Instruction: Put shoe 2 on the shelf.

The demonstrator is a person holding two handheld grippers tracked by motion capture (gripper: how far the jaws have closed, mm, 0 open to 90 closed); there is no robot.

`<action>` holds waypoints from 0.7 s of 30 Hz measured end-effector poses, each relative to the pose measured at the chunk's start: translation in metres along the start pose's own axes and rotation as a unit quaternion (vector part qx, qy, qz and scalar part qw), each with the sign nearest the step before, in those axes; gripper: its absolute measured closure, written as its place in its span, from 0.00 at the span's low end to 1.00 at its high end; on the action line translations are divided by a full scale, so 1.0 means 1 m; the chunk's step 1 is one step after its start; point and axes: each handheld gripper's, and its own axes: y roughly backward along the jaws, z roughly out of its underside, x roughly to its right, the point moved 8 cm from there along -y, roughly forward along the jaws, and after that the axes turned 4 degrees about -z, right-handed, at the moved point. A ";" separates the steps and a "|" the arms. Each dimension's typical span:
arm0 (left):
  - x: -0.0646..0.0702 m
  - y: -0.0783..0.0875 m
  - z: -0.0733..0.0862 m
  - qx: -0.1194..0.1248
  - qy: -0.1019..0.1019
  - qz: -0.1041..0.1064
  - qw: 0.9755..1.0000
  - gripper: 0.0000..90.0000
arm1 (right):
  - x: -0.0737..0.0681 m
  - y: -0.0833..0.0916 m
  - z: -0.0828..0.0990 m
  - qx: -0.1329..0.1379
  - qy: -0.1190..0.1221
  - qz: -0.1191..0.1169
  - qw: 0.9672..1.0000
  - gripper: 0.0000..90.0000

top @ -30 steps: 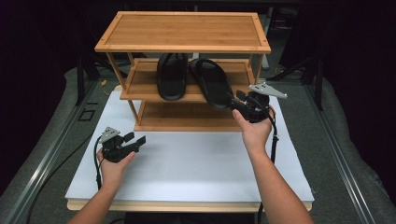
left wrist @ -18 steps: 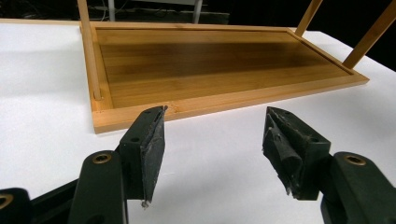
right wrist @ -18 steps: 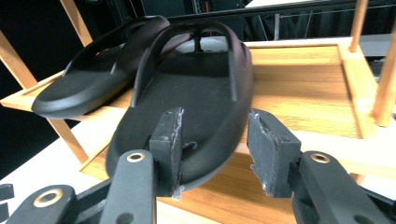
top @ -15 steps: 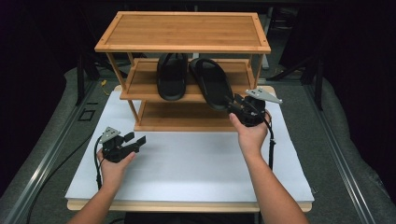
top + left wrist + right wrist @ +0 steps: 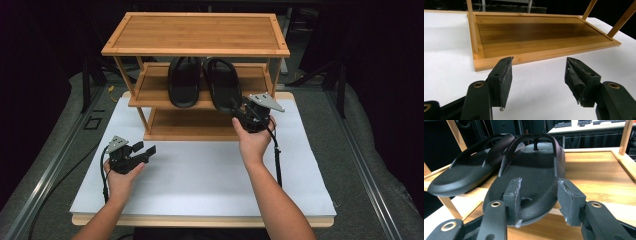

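So this is the reach-in step, going by how things sit: the right gripper (image 5: pixel 239 111) is nosed up to the middle shelf of the bamboo rack (image 5: pixel 195 32), right at the heel of the right-hand sandal (image 5: pixel 222 84). In the right gripper view its jaws stand partly open with the sandal's heel (image 5: pixel 531 182) in between them; one pad looks like it's against the rubber, the other is clear of it, so nothing is actually gripped yet. That sandal sits at the rack's middle shelf, toe pointing to the back, heel hanging a bit over the front edge, with the second sandal (image 5: pixel 183 82) just beside it on the same shelf. The left gripper (image 5: pixel 142 152) is parked out in front of the rack on the white mat (image 5: pixel 200 175), near the bottom shelf (image 5: pixel 541 32), jaws wide apart and holding nothing. Next move, I reckon: slide the right jaws a touch further over the heel so both pads bite on the sole, then squeeze and pull it straight out without bumping its neighbour.
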 end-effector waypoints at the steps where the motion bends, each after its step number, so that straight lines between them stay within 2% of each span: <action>1: 0.000 0.000 0.000 0.000 0.000 0.000 1.000 0.43 | 0.000 -0.002 0.000 0.002 0.000 0.002 1.000 0.61; 14: 0.006 -0.001 -0.004 0.004 -0.009 0.002 1.000 0.43 | -0.005 -0.022 -0.001 0.032 -0.003 0.027 0.999 0.62; 16: 0.015 0.004 -0.011 0.016 -0.008 0.014 1.000 0.43 | -0.006 -0.025 -0.001 0.034 -0.004 0.031 0.999 0.62; 19: 0.030 0.006 -0.026 0.031 -0.026 0.027 0.999 0.43 | -0.007 -0.029 -0.001 0.035 -0.005 0.035 0.999 0.62; 21: 0.035 0.007 -0.035 0.042 -0.033 0.029 0.998 0.43 | -0.007 -0.029 -0.001 0.031 -0.005 0.036 0.999 0.62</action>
